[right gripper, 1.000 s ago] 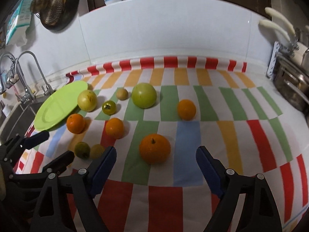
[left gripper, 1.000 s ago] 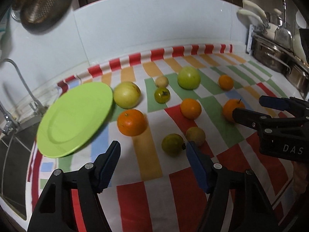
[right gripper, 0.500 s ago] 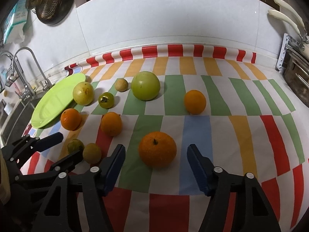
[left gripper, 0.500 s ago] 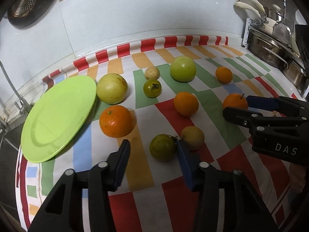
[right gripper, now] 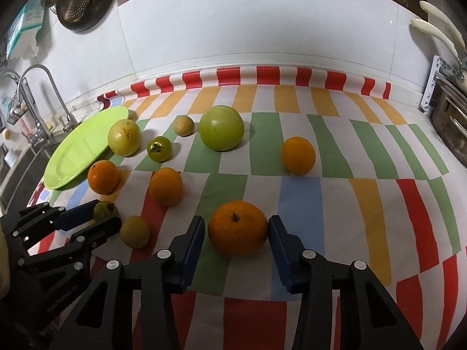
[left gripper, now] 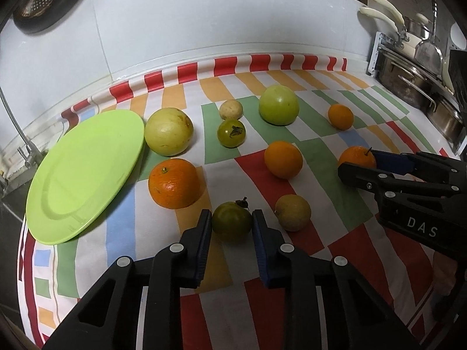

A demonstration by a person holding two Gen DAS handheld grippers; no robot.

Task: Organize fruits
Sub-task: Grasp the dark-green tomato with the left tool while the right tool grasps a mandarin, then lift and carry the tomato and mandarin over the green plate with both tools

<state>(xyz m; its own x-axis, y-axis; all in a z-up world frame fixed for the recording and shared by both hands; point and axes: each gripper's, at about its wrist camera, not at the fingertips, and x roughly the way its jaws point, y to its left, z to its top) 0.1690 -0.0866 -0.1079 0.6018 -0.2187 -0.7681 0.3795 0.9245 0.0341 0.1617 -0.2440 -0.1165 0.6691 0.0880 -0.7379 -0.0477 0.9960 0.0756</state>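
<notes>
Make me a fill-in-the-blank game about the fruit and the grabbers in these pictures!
1. The left gripper is closed on a small ____ fruit with a dark stem.
2. The right gripper has a big ____ fruit between its fingers.
3. The green plate has ____ fruit on it.
4. The tablecloth edge along the wall is striped white and ____.

Missing words: green; orange; no; red
</notes>
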